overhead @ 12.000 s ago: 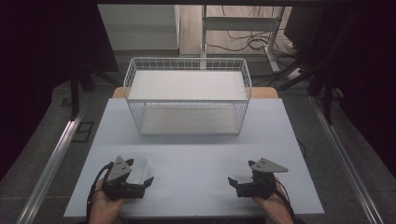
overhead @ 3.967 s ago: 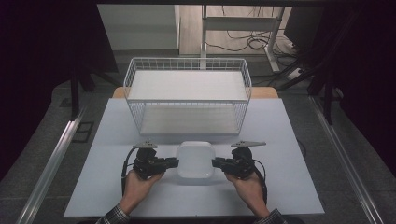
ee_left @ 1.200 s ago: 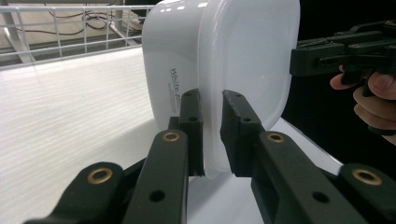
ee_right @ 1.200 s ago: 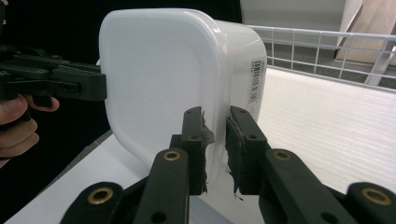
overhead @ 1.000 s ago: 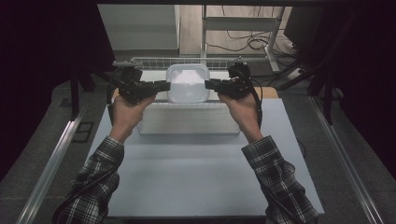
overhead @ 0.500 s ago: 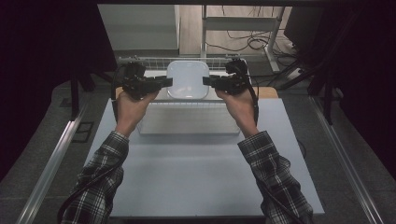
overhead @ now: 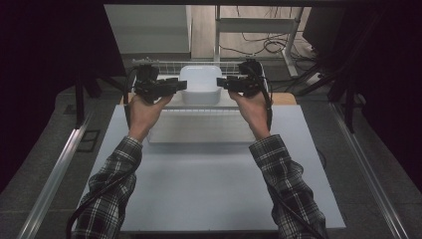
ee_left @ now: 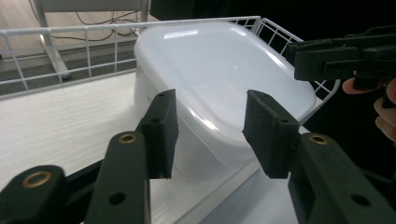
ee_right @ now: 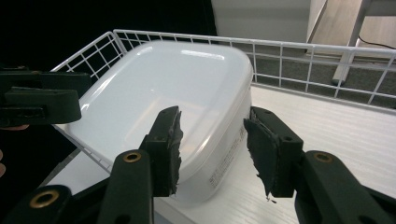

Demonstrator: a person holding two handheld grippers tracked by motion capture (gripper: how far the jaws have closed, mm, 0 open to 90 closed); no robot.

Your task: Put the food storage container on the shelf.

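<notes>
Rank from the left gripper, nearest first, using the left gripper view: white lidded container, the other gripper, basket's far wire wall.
1. white lidded container: just ahead of the left gripper, inside the basket.
2. right gripper: across the container, upper right.
3. basket's far wire wall: behind the container, along the top.

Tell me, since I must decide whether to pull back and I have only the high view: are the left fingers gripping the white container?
Observer: No. In the left gripper view the left gripper is open, its fingers spread apart and not clamped on the container.
Operator: And the right one?
Observer: Open too. The right gripper has its fingers spread, with the container's side showing between them.
Operator: Is the container set down?
Observer: It seems so. In the right gripper view its base rests on the white floor inside the wire basket.
</notes>
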